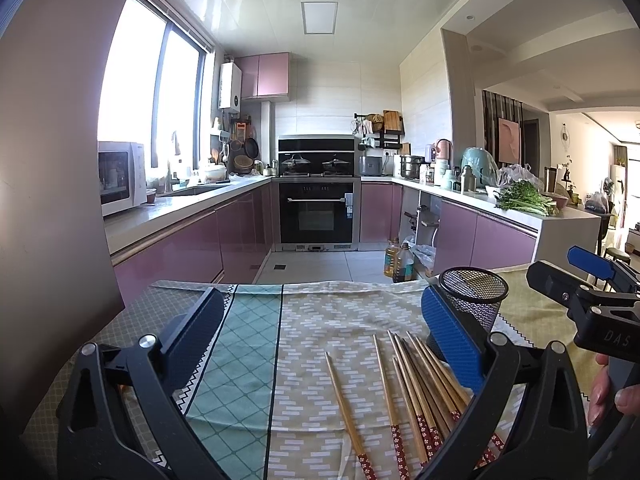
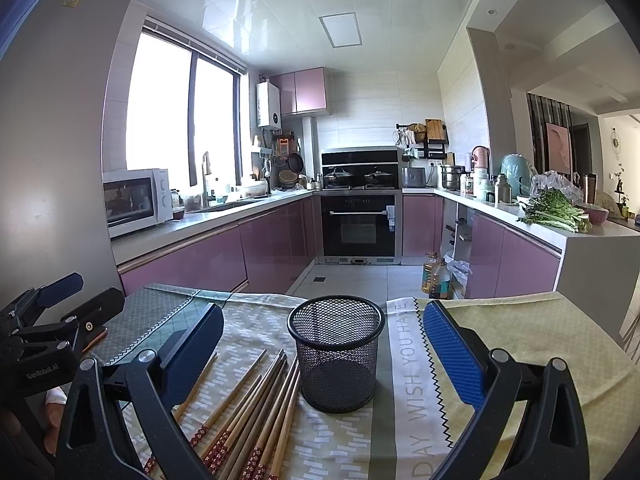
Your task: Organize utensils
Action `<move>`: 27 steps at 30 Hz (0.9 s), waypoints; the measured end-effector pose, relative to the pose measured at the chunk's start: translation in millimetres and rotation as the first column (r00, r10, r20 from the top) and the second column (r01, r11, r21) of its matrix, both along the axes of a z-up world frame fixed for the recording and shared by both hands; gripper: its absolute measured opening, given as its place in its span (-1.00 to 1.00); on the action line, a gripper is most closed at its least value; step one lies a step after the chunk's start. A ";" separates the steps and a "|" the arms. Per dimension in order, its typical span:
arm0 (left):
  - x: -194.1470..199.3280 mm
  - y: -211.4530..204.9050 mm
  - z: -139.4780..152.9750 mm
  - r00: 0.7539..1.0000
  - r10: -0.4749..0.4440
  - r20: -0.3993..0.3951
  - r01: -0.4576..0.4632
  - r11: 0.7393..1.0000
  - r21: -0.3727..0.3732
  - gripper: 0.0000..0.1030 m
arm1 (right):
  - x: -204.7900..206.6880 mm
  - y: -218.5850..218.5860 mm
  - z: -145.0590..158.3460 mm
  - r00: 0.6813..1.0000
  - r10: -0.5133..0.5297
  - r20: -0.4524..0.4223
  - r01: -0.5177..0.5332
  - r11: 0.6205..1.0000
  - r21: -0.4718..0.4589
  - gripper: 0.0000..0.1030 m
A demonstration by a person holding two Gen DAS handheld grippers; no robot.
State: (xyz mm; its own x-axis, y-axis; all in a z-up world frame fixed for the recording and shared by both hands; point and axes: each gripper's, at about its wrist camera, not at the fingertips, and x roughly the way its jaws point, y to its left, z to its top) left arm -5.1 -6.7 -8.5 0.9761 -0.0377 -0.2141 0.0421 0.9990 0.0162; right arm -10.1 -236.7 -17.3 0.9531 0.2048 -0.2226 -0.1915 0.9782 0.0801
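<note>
Several wooden chopsticks (image 1: 416, 392) with red patterned ends lie loose on the patterned tablecloth (image 1: 312, 320). A black mesh holder (image 2: 336, 352) stands upright and empty just right of the chopsticks (image 2: 256, 408). In the left wrist view the mesh holder (image 1: 474, 296) shows behind my right finger. My left gripper (image 1: 324, 332) hovers open above the cloth, with the chopsticks between its fingers and nothing held. My right gripper (image 2: 324, 344) is open too, framing the holder without touching it. Each gripper appears at the edge of the other's view, the left gripper (image 2: 48, 320) and the right gripper (image 1: 592, 292).
The table's far edge (image 1: 320, 286) drops to a tiled kitchen floor. Two oil bottles (image 1: 400, 260) stand on the floor beyond it. Purple cabinets, an oven (image 1: 316, 212) and counters ring the room. A person's hand (image 1: 612, 392) holds the right gripper's handle.
</note>
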 end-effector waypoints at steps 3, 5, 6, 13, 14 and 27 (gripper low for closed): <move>4.0 0.3 -0.8 1.000 -0.004 -0.024 0.004 1.000 0.004 0.89 | 4.5 -0.2 -2.3 0.999 0.027 -0.039 -0.026 1.000 0.002 0.88; 8.9 1.1 -2.3 0.998 -0.023 -0.063 0.023 1.000 0.009 0.89 | 9.9 0.2 -6.1 0.996 0.039 -0.082 -0.040 0.999 -0.002 0.88; 12.6 1.7 -4.9 0.996 -0.027 -0.091 0.029 0.999 0.017 0.89 | 13.7 1.0 -9.6 0.992 0.049 -0.114 -0.051 0.999 -0.011 0.88; 39.2 4.7 -34.1 0.948 -0.090 -0.306 0.111 0.992 0.052 0.89 | 41.2 15.7 -49.1 0.922 0.103 -0.373 -0.136 0.989 -0.062 0.50; 43.2 4.7 -39.2 0.936 -0.099 -0.339 0.125 0.991 0.054 0.87 | 44.5 15.7 -54.2 0.910 0.110 -0.400 -0.143 0.988 -0.055 0.31; 83.0 -4.2 -88.1 0.787 -0.184 -0.589 0.248 0.968 0.028 -0.11 | 66.2 34.3 -81.6 0.810 0.154 -0.566 -0.223 0.973 -0.055 -0.38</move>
